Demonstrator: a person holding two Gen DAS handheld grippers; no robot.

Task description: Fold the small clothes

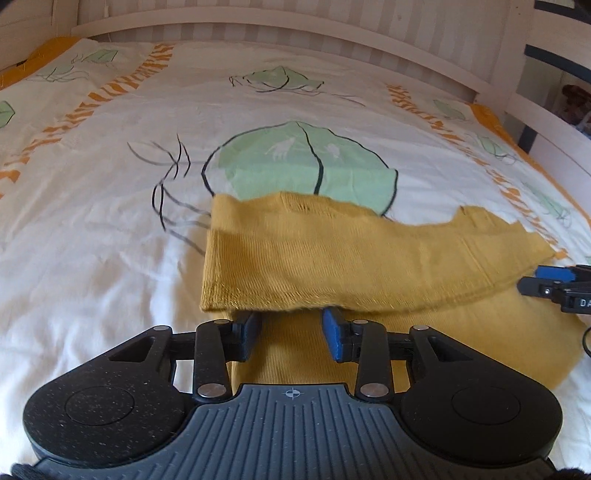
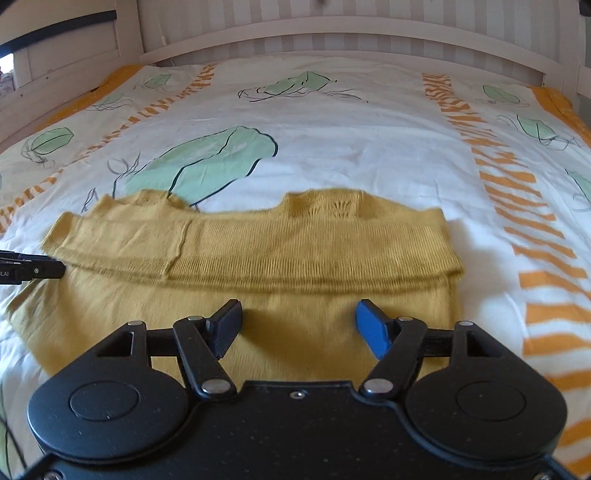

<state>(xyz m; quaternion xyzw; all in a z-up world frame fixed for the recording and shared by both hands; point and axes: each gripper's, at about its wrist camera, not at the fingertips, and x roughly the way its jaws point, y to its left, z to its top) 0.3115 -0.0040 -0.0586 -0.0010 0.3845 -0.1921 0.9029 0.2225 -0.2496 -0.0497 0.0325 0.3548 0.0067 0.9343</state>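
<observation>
A mustard-yellow knit garment (image 1: pixel 354 254) lies on the bed, its ribbed hem folded over into a band across the far side; it also shows in the right wrist view (image 2: pixel 258 258). My left gripper (image 1: pixel 291 326) is open and empty, its fingertips at the near edge of the folded band, above the lower layer. My right gripper (image 2: pixel 299 325) is open and empty, just above the flat lower layer, a little short of the band. The right gripper's tip shows at the right edge of the left wrist view (image 1: pixel 554 286); the left gripper's tip shows at the left edge of the right wrist view (image 2: pixel 33 271).
The white bed cover (image 2: pixel 351 147) has green leaf prints and orange striped bands. A white wooden bed rail (image 1: pixel 258 33) runs along the far side, also showing in the right wrist view (image 2: pixel 332 33). A striped wall is behind it.
</observation>
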